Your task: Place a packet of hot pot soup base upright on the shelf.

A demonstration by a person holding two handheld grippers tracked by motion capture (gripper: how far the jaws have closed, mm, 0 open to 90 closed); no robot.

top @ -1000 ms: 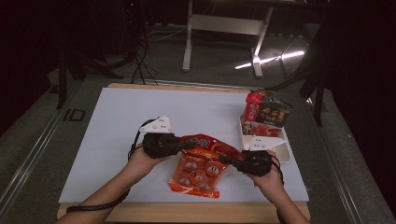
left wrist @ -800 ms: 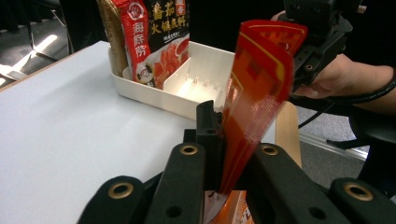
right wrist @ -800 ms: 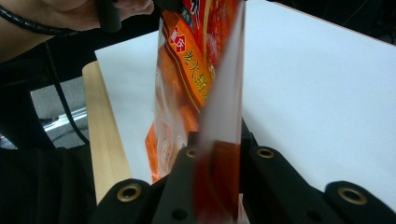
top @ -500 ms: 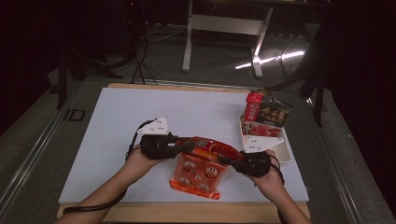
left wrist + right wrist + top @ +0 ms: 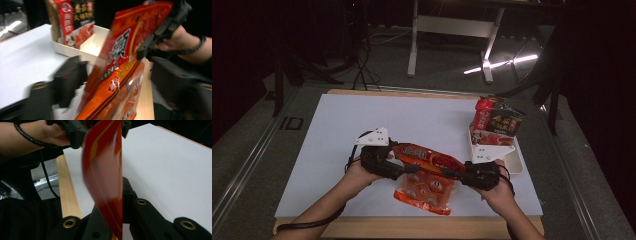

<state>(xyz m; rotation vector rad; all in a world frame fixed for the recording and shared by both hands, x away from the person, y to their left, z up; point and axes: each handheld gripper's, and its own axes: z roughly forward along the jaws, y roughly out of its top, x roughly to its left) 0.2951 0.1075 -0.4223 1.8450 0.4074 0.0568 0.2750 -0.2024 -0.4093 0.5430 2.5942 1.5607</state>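
1. The right gripper (image 5: pixel 451 174) is clenched on one end of a red and orange snack bag (image 5: pixel 427 172); in the right gripper view its two black fingers (image 5: pixel 100 220) press the bag's thin red edge (image 5: pixel 110 195) flat between them.

2. The left gripper (image 5: pixel 409 169) has just been opening its jaws. In the left gripper view the bag (image 5: pixel 120 72) stands in the gap between the fingers (image 5: pixel 67 80), which look released rather than pressing on it, though that view is blurred.

3. In the high view the bag spans from one pair of fingers to the other, its red top strip stretched between the two grippers and its orange lower part hanging toward the person's side, over the white counter (image 5: pixel 337 140).

4. A white tray (image 5: pixel 514 160) sits on the counter just beyond the right gripper's fingers. Two more snack packets (image 5: pixel 497 122) stand upright in its far end.

5. In the left gripper view the tray (image 5: pixel 75 51) lies past the fingers, behind the bag, and the right gripper (image 5: pixel 162 30) is seen clamping the bag's upper corner.

6. In the right gripper view the left hand (image 5: pixel 53 133) shows at the far end of the bag.
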